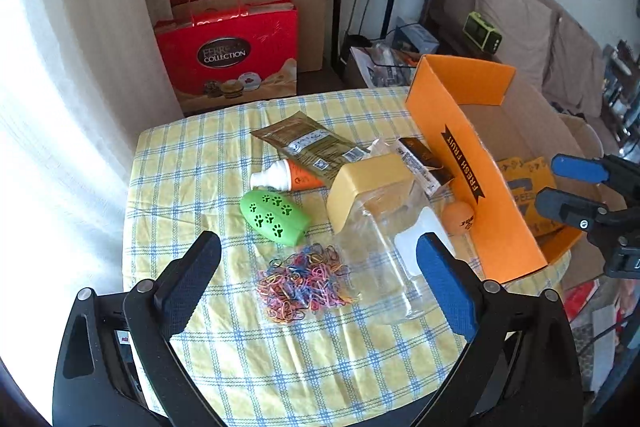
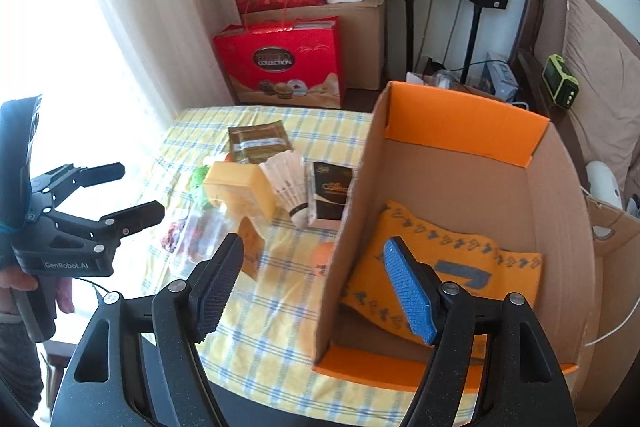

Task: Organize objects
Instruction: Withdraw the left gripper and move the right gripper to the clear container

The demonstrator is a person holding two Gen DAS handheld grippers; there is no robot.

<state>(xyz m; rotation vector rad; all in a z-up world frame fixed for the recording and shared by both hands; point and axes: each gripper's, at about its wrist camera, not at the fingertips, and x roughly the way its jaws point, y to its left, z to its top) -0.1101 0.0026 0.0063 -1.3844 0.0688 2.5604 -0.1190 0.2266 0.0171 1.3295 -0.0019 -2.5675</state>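
Both claws stand wide and empty: left claw (image 1: 318,261) over the rubber bands (image 1: 306,281) near the tabletop's (image 1: 192,163) middle, likely choosing a pick; right claw (image 2: 316,285) straddles the orange box's (image 2: 460,119) wall at the right edge.

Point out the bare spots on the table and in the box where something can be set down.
Free: the checked tablecloth left of the green paw-print toy, and the near strip below the rubber bands. In the orange box, the cardboard floor behind the orange cloth is bare. Crowded: between the clear jar and the box wall, around the ping-pong ball.
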